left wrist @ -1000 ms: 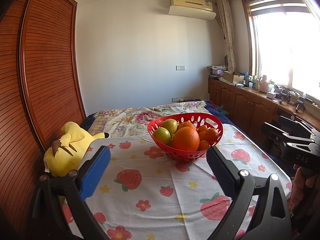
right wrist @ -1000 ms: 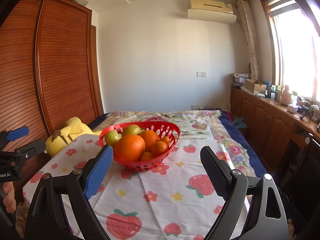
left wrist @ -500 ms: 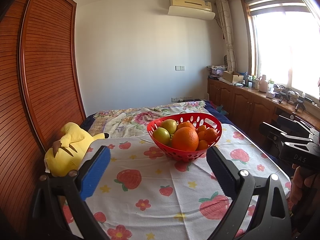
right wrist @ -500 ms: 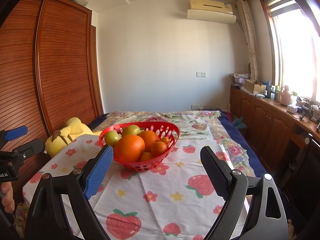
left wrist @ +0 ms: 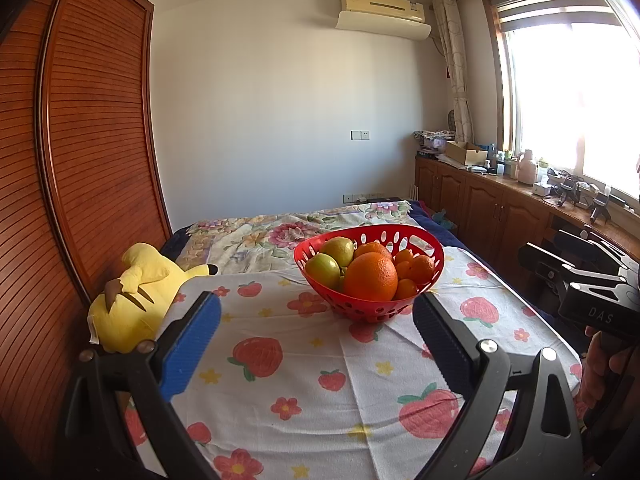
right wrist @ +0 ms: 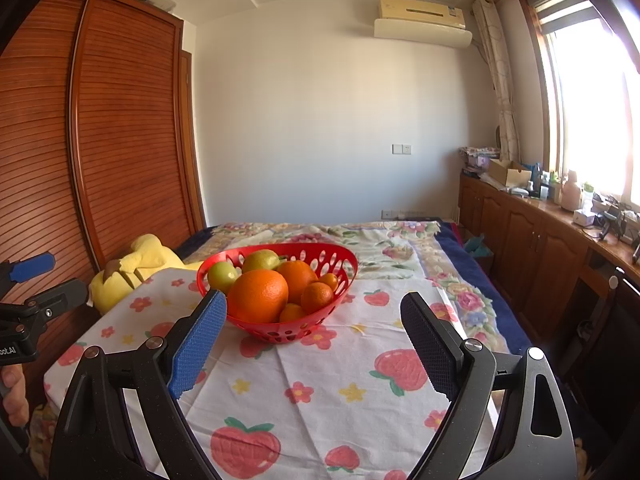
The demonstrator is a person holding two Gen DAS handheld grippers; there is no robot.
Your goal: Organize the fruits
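red basket (right wrist: 348,268) of fruits sits ahead of both claws on the strawberry cloth (right wrist: 360,380), apart from each. left gripper (left wrist: 316,332) and right gripper (right wrist: 314,328) both gape wide, empty. step judged: approach. next calls for closing in on the big orange (right wrist: 258,294).

Centre frame: red perforated basket (left wrist: 370,312), large orange (left wrist: 371,282), green-yellow pears, I think (left wrist: 323,270). White cloth (left wrist: 304,360) printed with red strawberries, yellow stars. Left of centre: yellow plush (left wrist: 132,304). Far left: reddish-brown slatted wardrobe (left wrist: 80,160). I note one blue finger pad (left wrist: 192,346).
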